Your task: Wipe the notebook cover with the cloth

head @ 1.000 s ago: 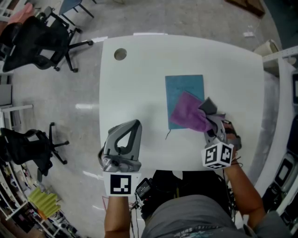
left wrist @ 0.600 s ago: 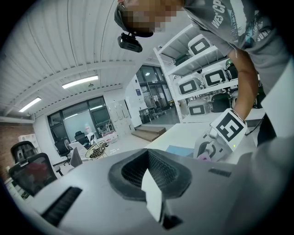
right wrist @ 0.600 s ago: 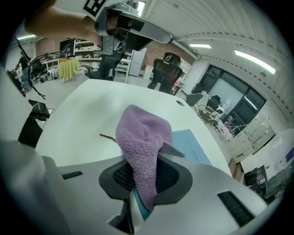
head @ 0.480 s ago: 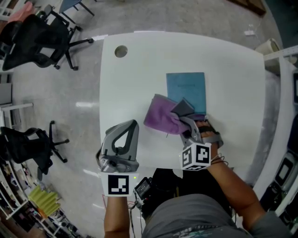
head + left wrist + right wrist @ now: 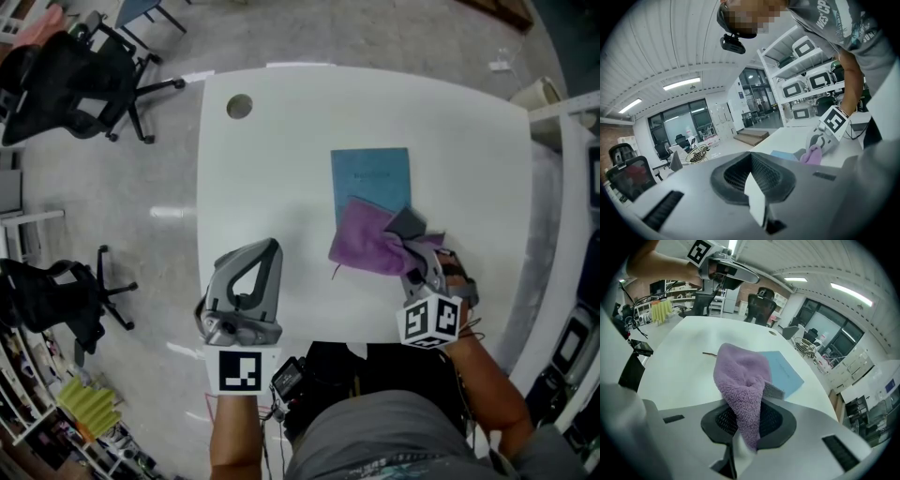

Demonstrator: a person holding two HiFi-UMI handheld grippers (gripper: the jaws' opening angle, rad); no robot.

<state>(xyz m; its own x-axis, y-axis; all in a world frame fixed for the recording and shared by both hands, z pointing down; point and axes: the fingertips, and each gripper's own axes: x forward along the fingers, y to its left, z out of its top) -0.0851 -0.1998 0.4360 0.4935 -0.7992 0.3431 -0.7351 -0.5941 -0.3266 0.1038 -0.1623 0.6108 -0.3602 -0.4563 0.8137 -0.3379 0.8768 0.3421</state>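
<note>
notebook (image 5: pixel 370 176) wipe looks under way, somewhere mid-stroke by my reading.

left side: office chairs (image 5: pixel 66 75) on the floor, well apart from the work. left gripper (image 5: pixel 255 272) sits over the near-left part of the white desk (image 5: pixel 262 169), clear of the notebook and cloth. its jaws are pressed together with nothing between them. it plays no part in the wipe just now.

far-left of the desk top: a round cable hole (image 5: pixel 239 106), nothing near it.

centre: teal notebook lies flat and closed, long side running away from the person. far half of the cover is bare. the near half is under the purple cloth (image 5: pixel 366 246), which spills a little past the cover's left and near edges onto the desk. a thin dark strand (image 5: pixel 336 272) lies on the desk just beside the cloth's near-left corner; cannot tell what it is.

right: right gripper (image 5: pixel 408 236) has its jaws pinching one bunched end of the cloth, the rest fanned out ahead over the cover. a hand (image 5: pixel 459 281) holds the gripper from the near side.

judgement: only the near end is being covered at this point. next move calls for dragging the cloth toward the far end, keeping it pressed flat. the notebook is unheld, so it may slide with the stroke. the idle left gripper could pin a corner.
</note>
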